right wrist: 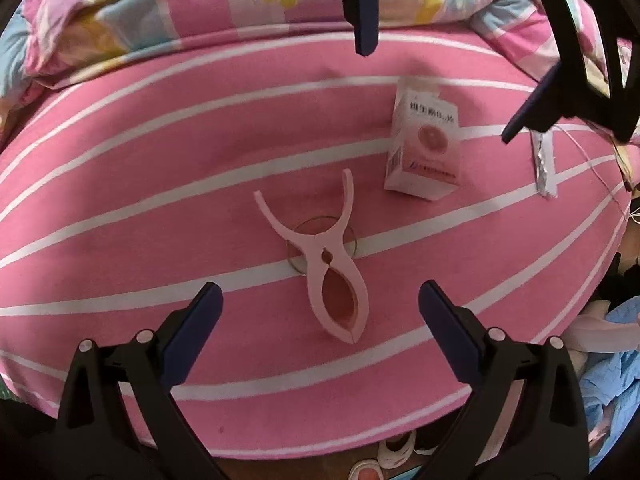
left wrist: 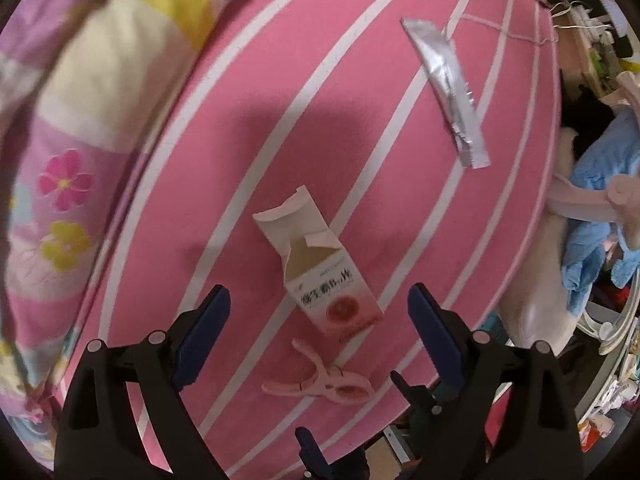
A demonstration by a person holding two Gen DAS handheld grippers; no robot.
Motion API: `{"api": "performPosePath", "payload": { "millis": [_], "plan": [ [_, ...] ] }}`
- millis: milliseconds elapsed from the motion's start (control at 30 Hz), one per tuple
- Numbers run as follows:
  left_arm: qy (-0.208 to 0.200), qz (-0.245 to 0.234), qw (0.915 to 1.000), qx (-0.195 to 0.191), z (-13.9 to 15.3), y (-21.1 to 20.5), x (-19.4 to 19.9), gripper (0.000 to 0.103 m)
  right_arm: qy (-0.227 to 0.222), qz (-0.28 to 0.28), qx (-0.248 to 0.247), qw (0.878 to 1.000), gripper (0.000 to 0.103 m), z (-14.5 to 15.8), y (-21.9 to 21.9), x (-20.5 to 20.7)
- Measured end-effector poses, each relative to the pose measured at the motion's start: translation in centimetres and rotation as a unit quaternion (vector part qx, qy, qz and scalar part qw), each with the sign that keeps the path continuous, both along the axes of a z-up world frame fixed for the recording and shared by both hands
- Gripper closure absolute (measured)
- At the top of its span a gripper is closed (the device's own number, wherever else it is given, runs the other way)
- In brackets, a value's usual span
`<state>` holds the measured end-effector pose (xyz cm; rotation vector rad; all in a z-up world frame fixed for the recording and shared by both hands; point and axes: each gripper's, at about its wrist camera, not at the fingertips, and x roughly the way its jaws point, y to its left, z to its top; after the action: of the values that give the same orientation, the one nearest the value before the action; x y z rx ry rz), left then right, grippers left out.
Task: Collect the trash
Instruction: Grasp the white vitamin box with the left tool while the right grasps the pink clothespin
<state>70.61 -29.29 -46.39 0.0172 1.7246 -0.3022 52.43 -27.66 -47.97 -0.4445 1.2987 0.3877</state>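
Hovering over the striped bed, both grippers spread wide and empty!

Left gripper (left wrist: 318, 316) has the small carton (left wrist: 320, 268) lying between its parted tips, long axis running from 11 to 5 o'clock, torn flap at the far end; the left is my pick as nearer. Right gripper (right wrist: 320, 312) frames the pink clothes peg (right wrist: 326, 264) instead, with the carton off at 1 o'clock. Count it up: one carton, one silver wrapper (left wrist: 450, 88) out at 1 o'clock in the left view, one peg.
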Motion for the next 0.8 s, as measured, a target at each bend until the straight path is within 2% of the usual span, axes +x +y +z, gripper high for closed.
{"api": "performPosePath", "payload": {
  "millis": [133, 333, 400, 467, 500, 567, 600, 633, 700, 767, 800],
  "plan": [
    [0.036, -0.007, 0.9991, 0.021, -2.5, -0.5, 0.1, 0.015, 0.022, 0.002, 0.001, 1.0, 0.013, -1.6, -0.1, 0.4],
    [0.082, -0.03, 0.9956, 0.036, -5.1, -1.3, 0.0, 0.015, 0.019, 0.01, 0.006, 1.0, 0.014, -2.3, -0.3, 0.2],
    [0.093, -0.049, 0.9935, 0.045, -5.7, -1.7, -0.2, 0.019, 0.022, 0.01, 0.013, 1.0, 0.018, -2.4, -0.4, 0.1],
    [0.094, -0.063, 0.9917, 0.061, -5.9, -2.0, -0.2, 0.035, 0.023, 0.012, 0.019, 0.999, 0.026, -2.3, -0.4, -0.2],
    [0.093, -0.067, 0.991, 0.069, -5.9, -1.9, -0.2, 0.038, 0.024, 0.012, 0.022, 0.999, 0.027, -2.2, -0.5, -0.3],
    [0.094, -0.064, 0.9905, 0.076, -5.9, -1.7, 0.1, 0.052, 0.023, 0.008, 0.026, 0.999, 0.032, -2.1, -0.5, -0.6],
    [0.097, -0.061, 0.9905, 0.076, -5.9, -1.4, 0.3, 0.055, 0.022, 0.003, 0.028, 0.999, 0.034, -2.1, -0.7, -0.5],
    [0.098, -0.06, 0.9904, 0.076, -5.8, -1.2, 0.5, 0.06, 0.022, -0.002, 0.031, 0.999, 0.04, -2.0, -1.0, -0.4],
    [0.099, -0.06, 0.9907, 0.071, -5.7, -1.0, 0.7, 0.063, 0.019, -0.006, 0.034, 0.999, 0.051, -1.7, -1.4, -0.2],
    [0.095, -0.064, 0.9913, 0.066, -5.3, -0.9, 0.6, 0.063, 0.017, -0.01, 0.034, 0.999, 0.067, -1.4, -1.5, -0.2],
    [0.093, -0.064, 0.9915, 0.064, -5.2, -0.8, 0.7, 0.063, 0.016, -0.012, 0.035, 0.999, 0.072, -1.3, -1.5, -0.2]
  ]
}}
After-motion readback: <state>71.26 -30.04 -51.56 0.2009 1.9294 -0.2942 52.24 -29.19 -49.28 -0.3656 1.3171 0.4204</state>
